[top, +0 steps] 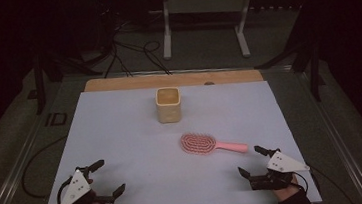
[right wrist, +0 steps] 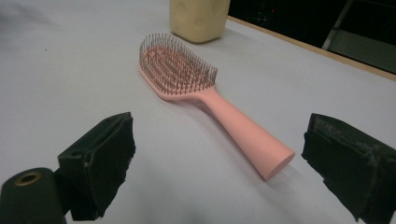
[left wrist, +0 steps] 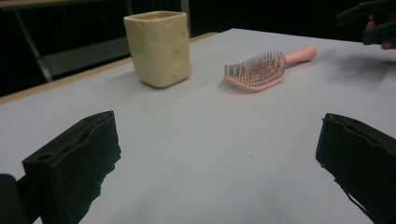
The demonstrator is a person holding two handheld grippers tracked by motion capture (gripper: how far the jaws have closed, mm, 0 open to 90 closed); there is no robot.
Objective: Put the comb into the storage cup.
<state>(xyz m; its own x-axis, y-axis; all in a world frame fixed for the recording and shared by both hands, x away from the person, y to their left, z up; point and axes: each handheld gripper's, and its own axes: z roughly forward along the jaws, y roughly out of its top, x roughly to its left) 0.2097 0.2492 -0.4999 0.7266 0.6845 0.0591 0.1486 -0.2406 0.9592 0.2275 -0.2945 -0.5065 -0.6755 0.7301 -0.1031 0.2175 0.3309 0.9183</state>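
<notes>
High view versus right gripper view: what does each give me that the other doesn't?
High view alone: both grippers, left and right, each open and apart from everything, the cup's open top, the white sheet's edges, and the floor and a metal frame beyond. Right gripper view alone: the brush's bristles standing upward and its handle end pointing between the open jaws. Both: brush, cup, sheet.
</notes>
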